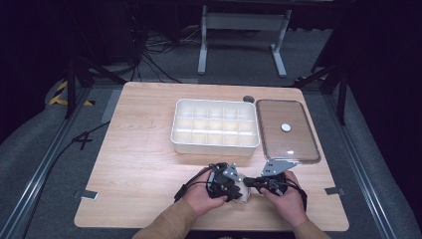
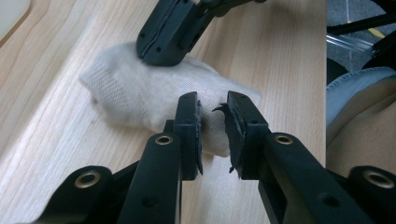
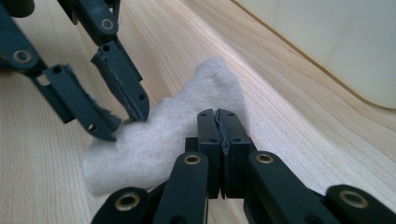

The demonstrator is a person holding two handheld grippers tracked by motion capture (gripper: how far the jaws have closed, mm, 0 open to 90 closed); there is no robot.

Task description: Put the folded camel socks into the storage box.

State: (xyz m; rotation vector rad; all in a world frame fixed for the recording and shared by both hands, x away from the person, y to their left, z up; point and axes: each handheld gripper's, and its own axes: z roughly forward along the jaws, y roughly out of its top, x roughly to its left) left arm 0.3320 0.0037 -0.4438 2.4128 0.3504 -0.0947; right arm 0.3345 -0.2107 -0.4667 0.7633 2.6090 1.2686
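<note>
Near the front edge of the wooden surface (image 1: 149, 149): one white sock (image 2: 140, 93), knit weave, no readable label or brand. Left gripper (image 2: 212, 116): jaws slightly apart, astride a fold of sock, pads not pressing. Right gripper (image 3: 219, 122): jaws together, lying on the sock. Behind: white compartment tray (image 1: 215, 125); clear lid (image 1: 287, 130), unmarked.

off-white sock (image 3: 154, 140), black tools, pale wood table (image 1: 144, 149)
</note>
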